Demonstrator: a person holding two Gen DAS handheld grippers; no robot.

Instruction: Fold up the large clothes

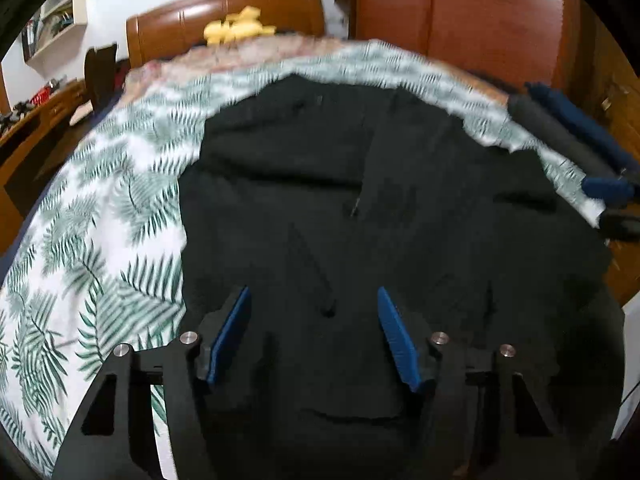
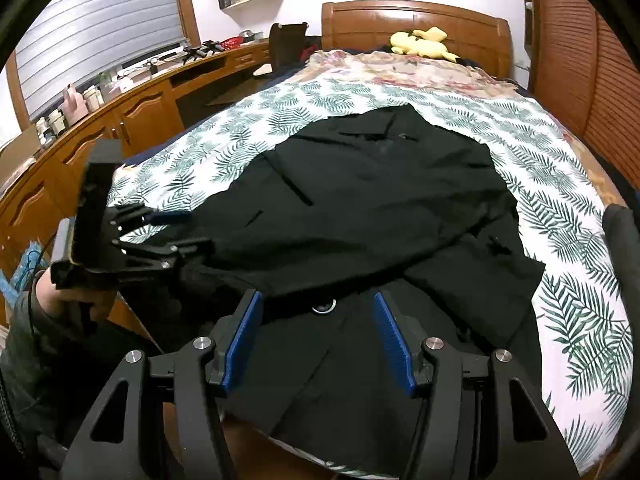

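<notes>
A large black garment lies spread on a bed with a white, green-leaf sheet. Its collar points to the headboard; a sleeve is folded over at the right. My left gripper is open, hovering over the black cloth with nothing between its blue pads. It also shows in the right wrist view at the garment's left edge, jaws apart. My right gripper is open above the garment's near hem, over a small metal ring.
A yellow plush toy lies by the wooden headboard. A wooden desk and cabinets run along the left. A wooden wardrobe stands on the right. In the left wrist view a dark blue and grey object lies at the bed's right edge.
</notes>
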